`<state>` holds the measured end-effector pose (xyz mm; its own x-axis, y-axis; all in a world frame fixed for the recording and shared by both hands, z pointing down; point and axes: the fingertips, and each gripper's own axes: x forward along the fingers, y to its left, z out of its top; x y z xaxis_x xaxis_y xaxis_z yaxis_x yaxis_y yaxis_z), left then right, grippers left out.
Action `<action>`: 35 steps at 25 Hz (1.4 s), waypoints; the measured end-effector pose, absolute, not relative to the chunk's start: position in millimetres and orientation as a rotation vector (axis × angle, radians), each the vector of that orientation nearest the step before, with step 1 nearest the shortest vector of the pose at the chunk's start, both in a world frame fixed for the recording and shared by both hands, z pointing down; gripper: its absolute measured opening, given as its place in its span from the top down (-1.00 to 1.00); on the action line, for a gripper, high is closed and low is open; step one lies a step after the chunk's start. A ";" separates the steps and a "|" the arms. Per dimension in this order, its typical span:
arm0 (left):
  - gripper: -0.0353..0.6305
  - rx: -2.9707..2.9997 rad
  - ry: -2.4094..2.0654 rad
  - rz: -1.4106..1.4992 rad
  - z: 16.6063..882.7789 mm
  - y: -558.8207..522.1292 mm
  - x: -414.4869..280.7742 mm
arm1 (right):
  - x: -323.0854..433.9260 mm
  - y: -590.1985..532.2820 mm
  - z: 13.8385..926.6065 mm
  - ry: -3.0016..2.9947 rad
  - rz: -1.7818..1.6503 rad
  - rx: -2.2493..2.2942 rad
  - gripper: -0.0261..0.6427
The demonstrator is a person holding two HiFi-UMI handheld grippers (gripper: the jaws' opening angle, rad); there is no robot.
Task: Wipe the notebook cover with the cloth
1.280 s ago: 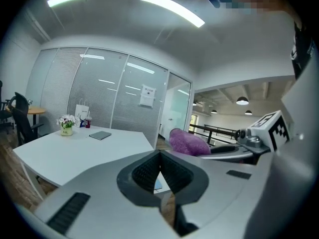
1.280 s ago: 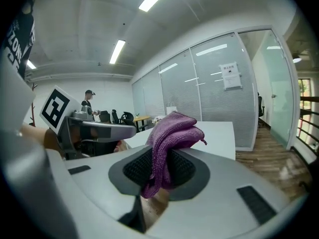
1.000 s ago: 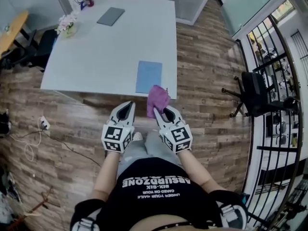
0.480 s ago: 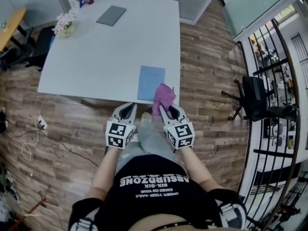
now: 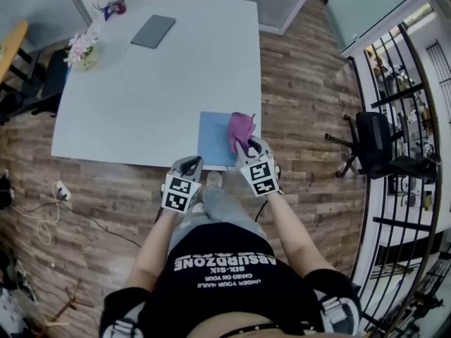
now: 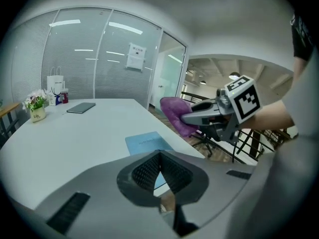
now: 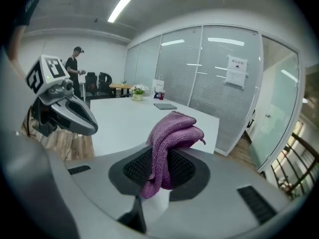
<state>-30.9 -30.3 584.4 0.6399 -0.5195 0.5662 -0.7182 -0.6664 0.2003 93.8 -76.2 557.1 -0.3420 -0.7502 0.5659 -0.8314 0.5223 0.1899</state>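
The right tool (image 5: 245,145) is clamped on the purple cloth (image 5: 240,127), held raised by the right edge of the blue notebook (image 5: 213,138). The notebook lies at the surface's (image 5: 155,83) near edge, close to its right corner. The left tool (image 5: 189,163) hangs off that edge, jaws together, empty.

An office meeting room: blind-lined glass partitions (image 6: 79,59), a large white table (image 5: 155,83), a black swivel chair (image 5: 377,143).

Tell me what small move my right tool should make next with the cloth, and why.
Probably lower the right tool a little leftward until the purple cloth presses on the blue notebook. The cloth is clamped in its jaws but looks held above the cover's right edge, so wiping cannot start yet.
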 end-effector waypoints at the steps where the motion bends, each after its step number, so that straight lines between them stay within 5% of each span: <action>1: 0.85 2.448 -0.964 0.680 589.3 -33.4 -28.3 | 98.3 -85.3 563.0 -2.135 0.148 1.263 0.67; 35: 0.85 2.209 -0.727 1.028 703.4 -52.9 -9.1 | 119.7 -178.7 679.1 -2.060 0.209 0.905 0.68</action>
<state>-9.1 -52.9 703.4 0.5523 -0.2257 0.8025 -0.6813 -0.6770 0.2785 119.7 -178.7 679.1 -0.3734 -0.5257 0.7643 -0.6685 0.7238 0.1712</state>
